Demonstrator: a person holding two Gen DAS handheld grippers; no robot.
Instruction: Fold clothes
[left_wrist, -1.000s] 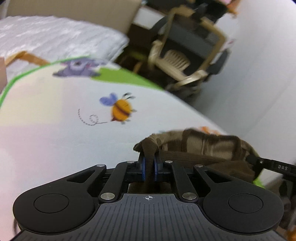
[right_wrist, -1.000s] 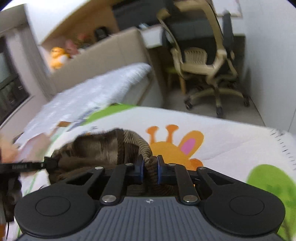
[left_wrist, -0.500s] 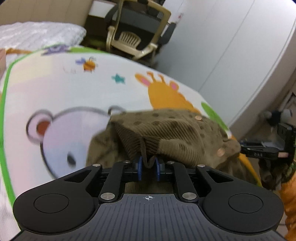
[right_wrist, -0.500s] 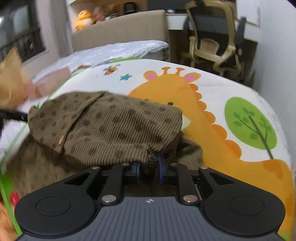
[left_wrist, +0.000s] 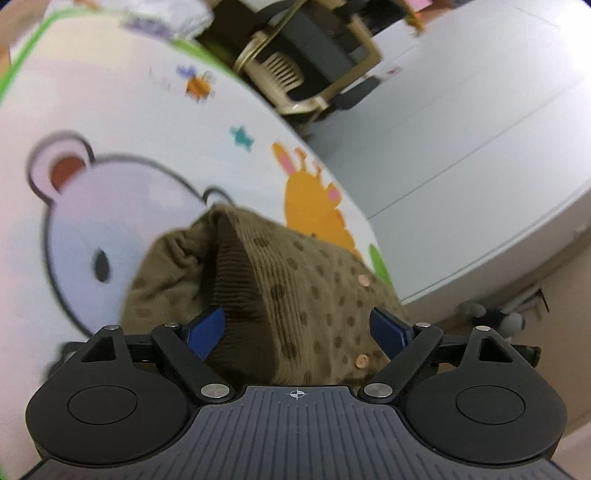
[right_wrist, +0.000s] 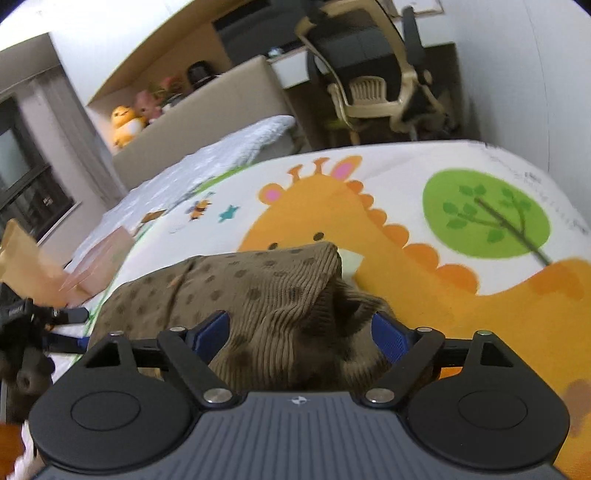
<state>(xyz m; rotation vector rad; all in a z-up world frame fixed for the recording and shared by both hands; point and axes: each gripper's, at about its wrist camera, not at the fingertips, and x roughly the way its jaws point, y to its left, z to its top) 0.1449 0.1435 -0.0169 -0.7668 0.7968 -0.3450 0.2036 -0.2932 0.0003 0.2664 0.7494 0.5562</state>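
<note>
Cartoon-printed bedding (left_wrist: 110, 110) filled the left wrist view, where the left gripper (left_wrist: 297, 328), pinching a moment earlier, had spread its jaws over the brown dotted corduroy garment (left_wrist: 295, 280) at six o'clock. Right wrist view: the right gripper (right_wrist: 301, 332) had likewise let go, jaws wide; one fold looked laid.

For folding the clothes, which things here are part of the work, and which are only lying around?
Part of the work:
- brown dotted garment
- left gripper, open
- right gripper, open
- animal-print mat under it

Only lying around:
- beige chair
- yellow plush toy
- white quilt
</note>
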